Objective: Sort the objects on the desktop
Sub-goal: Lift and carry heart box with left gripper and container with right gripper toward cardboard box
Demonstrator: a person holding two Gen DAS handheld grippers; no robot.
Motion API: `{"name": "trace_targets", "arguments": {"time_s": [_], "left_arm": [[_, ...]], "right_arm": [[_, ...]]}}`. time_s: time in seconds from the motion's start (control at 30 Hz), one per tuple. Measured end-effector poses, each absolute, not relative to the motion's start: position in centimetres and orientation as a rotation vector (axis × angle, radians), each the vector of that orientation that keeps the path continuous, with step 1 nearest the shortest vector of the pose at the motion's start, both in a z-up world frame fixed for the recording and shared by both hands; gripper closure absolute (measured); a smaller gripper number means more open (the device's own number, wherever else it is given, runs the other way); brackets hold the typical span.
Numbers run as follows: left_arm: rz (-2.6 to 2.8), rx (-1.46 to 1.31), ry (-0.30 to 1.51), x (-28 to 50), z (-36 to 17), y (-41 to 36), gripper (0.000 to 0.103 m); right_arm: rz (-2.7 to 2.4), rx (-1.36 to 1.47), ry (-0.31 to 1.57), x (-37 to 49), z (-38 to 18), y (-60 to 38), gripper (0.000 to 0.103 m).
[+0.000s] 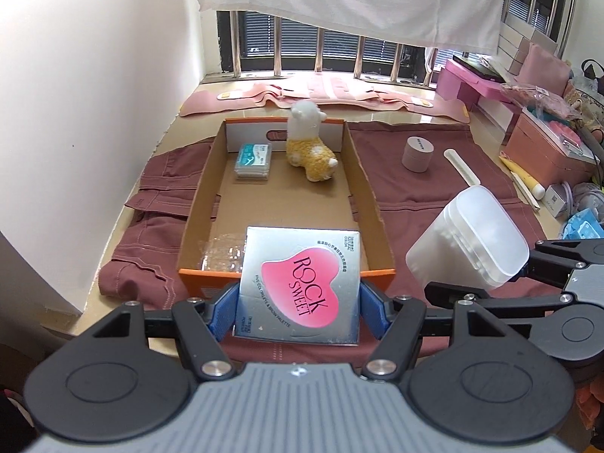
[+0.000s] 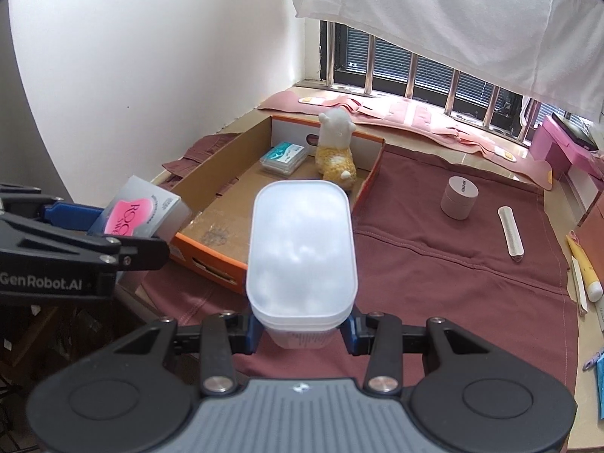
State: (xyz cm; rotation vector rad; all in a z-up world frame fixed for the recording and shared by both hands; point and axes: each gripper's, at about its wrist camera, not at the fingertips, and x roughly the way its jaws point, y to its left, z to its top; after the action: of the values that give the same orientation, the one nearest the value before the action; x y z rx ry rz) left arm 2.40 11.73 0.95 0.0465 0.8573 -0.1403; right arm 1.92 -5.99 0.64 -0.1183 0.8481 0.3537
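Silver box (image 1: 300,287) with a pink heart and black letters. Cloudy white tub (image 2: 301,253). Brown tray (image 1: 287,192) with an orange rim. Yellow toy (image 1: 309,143) with a white head. Small clear case (image 1: 253,160) with a teal label. Dark red cloth (image 2: 453,256). Pale pink jar (image 2: 458,202).

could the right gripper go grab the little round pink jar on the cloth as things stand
Probably not yet. The right gripper is shut on the frosted plastic container, so its jaws are full. The path to the pink jar across the maroon cloth looks clear otherwise.
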Motion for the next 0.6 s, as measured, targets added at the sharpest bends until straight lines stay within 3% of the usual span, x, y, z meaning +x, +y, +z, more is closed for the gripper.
{"name": "trace_targets", "arguments": {"time_s": [0.6], "left_arm": [[-0.064,-0.005,0.862,9.7,0.5,13.6,0.035]], "right_arm": [[0.429,-0.163,0.863,10.1,0.0,-4.1,0.063]]}}
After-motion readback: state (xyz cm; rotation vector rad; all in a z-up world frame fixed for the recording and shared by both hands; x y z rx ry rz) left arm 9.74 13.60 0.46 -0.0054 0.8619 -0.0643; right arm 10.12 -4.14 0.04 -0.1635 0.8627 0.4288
